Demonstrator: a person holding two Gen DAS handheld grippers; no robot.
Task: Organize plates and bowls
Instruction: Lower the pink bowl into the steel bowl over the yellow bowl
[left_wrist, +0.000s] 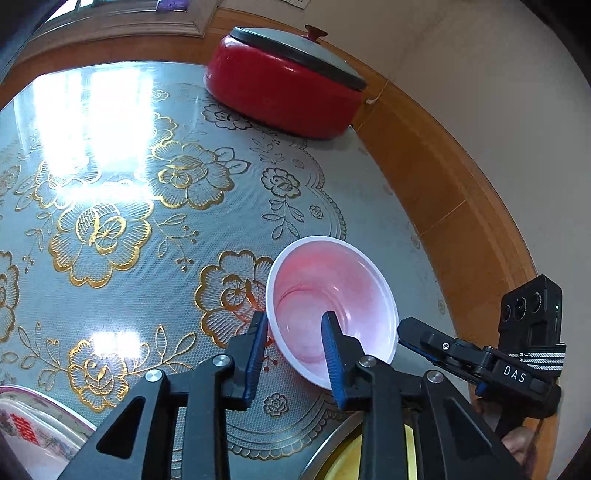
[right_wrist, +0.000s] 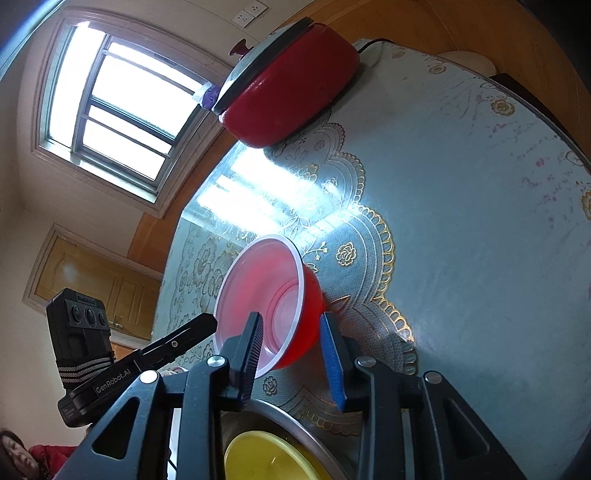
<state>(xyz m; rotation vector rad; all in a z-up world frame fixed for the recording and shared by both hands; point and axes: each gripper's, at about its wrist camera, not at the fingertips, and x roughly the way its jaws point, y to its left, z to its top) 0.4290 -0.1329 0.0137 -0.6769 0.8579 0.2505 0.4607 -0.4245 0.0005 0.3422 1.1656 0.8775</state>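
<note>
A red plastic bowl with a white rim (left_wrist: 332, 306) is held tilted above the table. My left gripper (left_wrist: 295, 321) straddles its near rim, one finger outside and one inside, with a gap between pads and wall. My right gripper (right_wrist: 291, 325) straddles the opposite rim of the same bowl (right_wrist: 266, 291) the same way. A yellow bowl (right_wrist: 266, 458) sits inside a metal plate (right_wrist: 314, 439) just below both grippers; it also shows in the left wrist view (left_wrist: 343, 458). A patterned plate (left_wrist: 37, 424) lies at the lower left.
A red electric pot with a grey lid (left_wrist: 284, 81) stands at the far table edge by the wall. The table has a floral cover (left_wrist: 147, 203). A window (right_wrist: 122, 103) is behind the table.
</note>
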